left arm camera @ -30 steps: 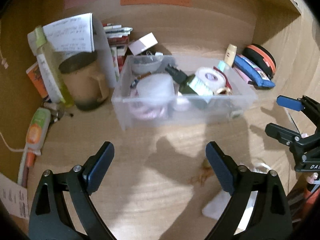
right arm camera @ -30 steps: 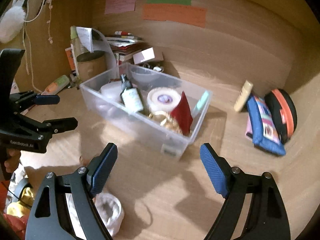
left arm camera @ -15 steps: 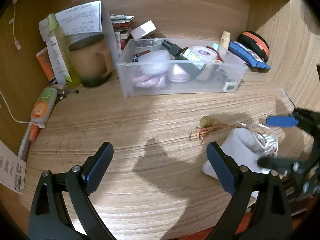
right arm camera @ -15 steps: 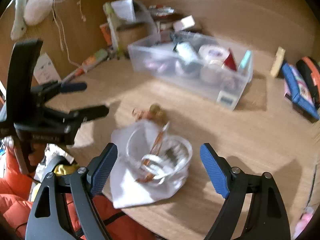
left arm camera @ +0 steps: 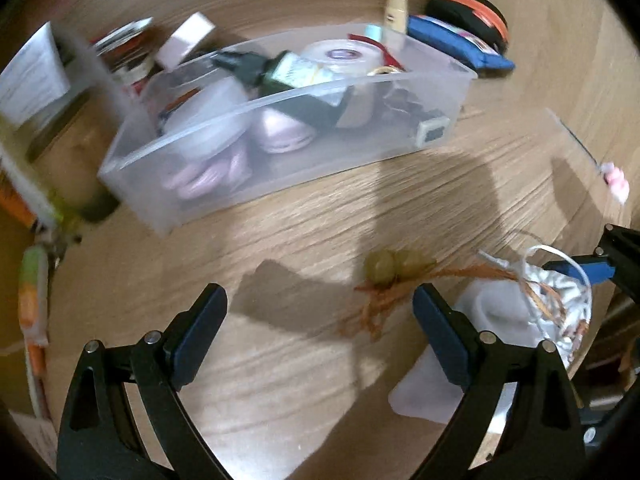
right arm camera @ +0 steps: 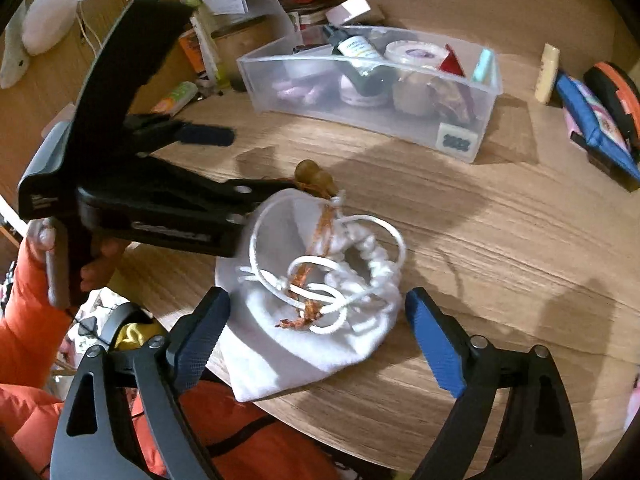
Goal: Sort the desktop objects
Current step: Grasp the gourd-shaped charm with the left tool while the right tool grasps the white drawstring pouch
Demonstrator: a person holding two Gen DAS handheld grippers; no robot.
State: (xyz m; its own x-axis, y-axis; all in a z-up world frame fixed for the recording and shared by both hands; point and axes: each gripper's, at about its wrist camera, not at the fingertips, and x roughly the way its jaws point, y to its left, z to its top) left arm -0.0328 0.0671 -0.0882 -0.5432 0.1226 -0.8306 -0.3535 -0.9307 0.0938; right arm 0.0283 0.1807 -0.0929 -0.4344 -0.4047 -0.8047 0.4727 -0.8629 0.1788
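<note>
A white drawstring pouch lies near the desk's front edge, its mouth open, white cord and an orange tassel draped on it. The tassel ends in olive beads on the wood; the beads show in the left wrist view, the pouch to their right. My right gripper is open and empty, straddling the pouch. My left gripper is open and empty, just left of the pouch; it also shows in the right wrist view. A clear plastic bin holding small items stands behind, also in the left wrist view.
A blue pouch, an orange-rimmed black case and a cream tube lie at the back right. A brown mug, papers and tubes crowd the back left. A shelf wall rises at the right.
Both grippers have pulled back from the bin toward the desk's front. The right one has come down over the white pouch. The left one has closed in beside the pouch.
</note>
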